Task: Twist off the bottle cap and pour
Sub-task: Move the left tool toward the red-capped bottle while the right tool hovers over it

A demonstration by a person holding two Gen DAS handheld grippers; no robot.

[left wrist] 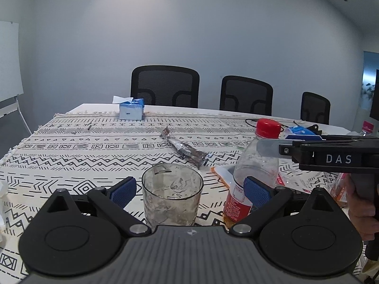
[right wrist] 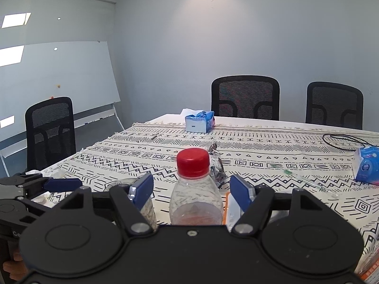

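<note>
Patterned tablecloth [left wrist: 71, 156], capped bottle [right wrist: 196, 196] beside glass [left wrist: 172, 196] — both grippers (left [left wrist: 189, 190], right [right wrist: 191, 190]) spread, empty.

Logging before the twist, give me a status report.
Left gripper open around glass. Right gripper open, flanking bottle. Red cap on. Nothing blocking.

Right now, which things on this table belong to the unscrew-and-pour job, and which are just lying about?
Part of the job:
clear plastic bottle with red screw cap
clear drinking glass
left gripper, open
right gripper, open

Just lying about:
blue tissue box
crumpled silver snack wrapper
blue tissue packet
black cable
black mesh chairs
</note>
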